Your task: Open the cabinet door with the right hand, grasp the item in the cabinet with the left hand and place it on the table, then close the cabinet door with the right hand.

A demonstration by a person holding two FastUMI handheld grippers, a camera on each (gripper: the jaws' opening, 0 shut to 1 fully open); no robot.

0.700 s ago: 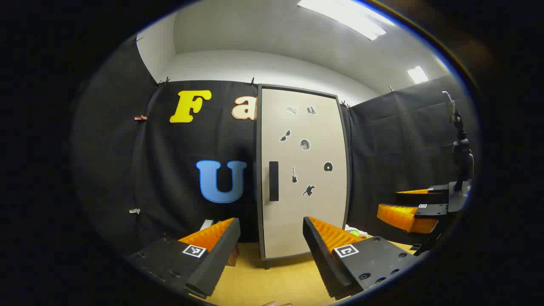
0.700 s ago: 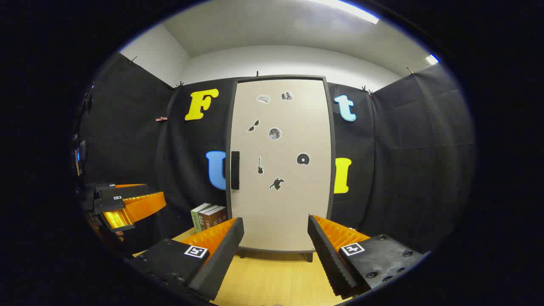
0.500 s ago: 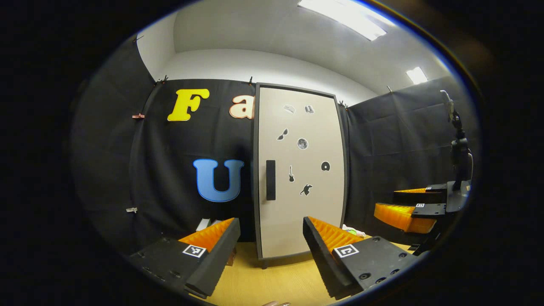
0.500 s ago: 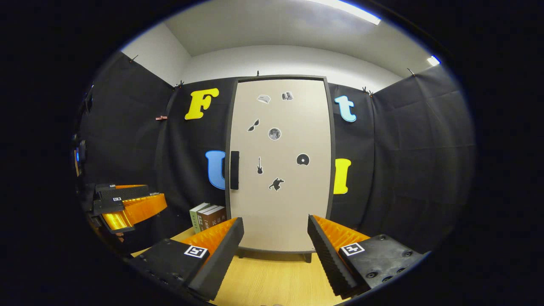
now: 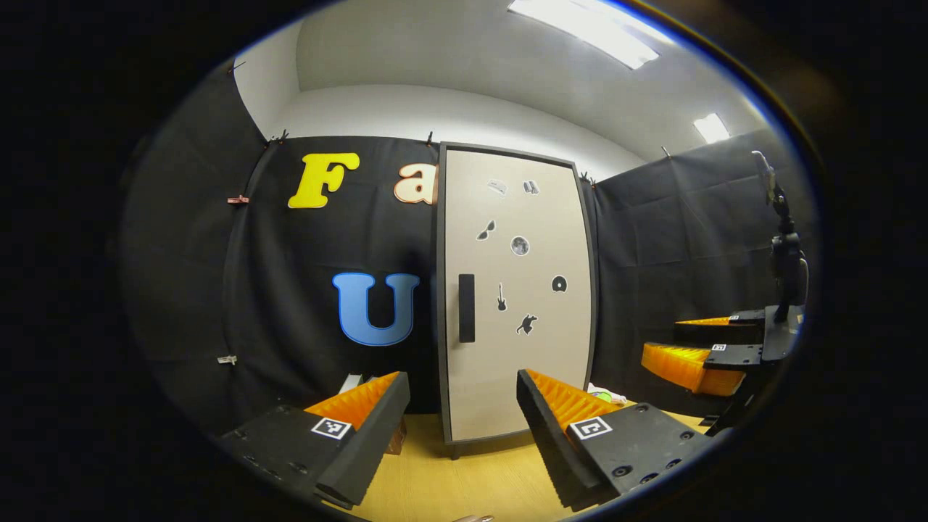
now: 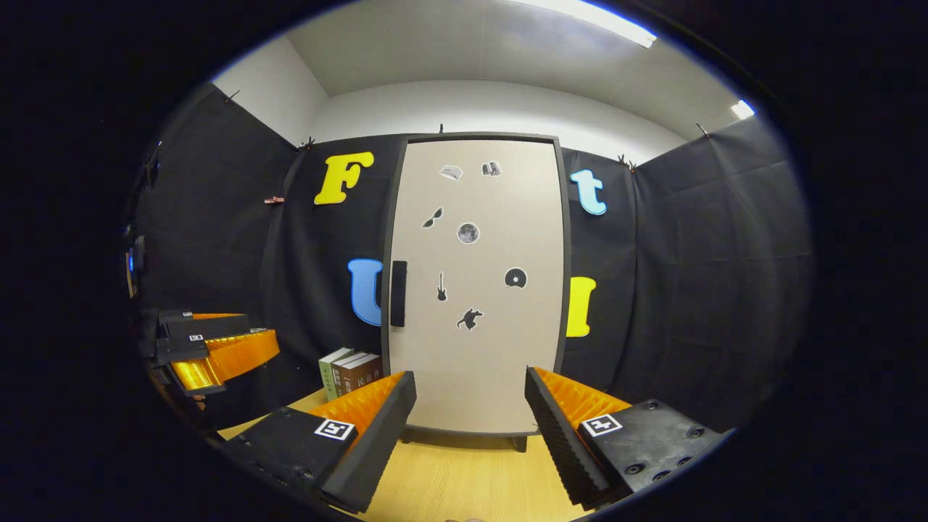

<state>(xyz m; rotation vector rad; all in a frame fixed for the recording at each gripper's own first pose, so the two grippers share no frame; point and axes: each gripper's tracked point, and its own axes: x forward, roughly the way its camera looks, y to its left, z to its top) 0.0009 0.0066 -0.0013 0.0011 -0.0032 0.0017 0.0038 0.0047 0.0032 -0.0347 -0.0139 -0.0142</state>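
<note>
A tall beige cabinet (image 5: pixel 516 304) (image 6: pixel 475 290) with a dark frame stands at the back of the wooden table, its door closed and dotted with small black stickers. A black vertical handle (image 5: pixel 466 308) (image 6: pixel 398 293) sits at the door's left edge. My left gripper (image 5: pixel 462 435) is open, well short of the cabinet, nothing between its fingers. My right gripper (image 6: pixel 470 435) is open too, facing the door from a distance; it also appears at the right of the left gripper view (image 5: pixel 699 355). The left gripper appears at the far left of the right gripper view (image 6: pixel 214 348). The cabinet's contents are hidden.
A few upright books (image 6: pixel 350 371) stand on the table left of the cabinet. A small white and green object (image 5: pixel 603 395) lies at the cabinet's right foot. A black stand (image 5: pixel 786 254) rises at the right. The wooden tabletop (image 6: pixel 464 486) stretches before the cabinet.
Both views shifted only slightly; the right gripper view tilted a little so the cabinet sits marginally lower. Both grippers stay open and the door stays closed.
</note>
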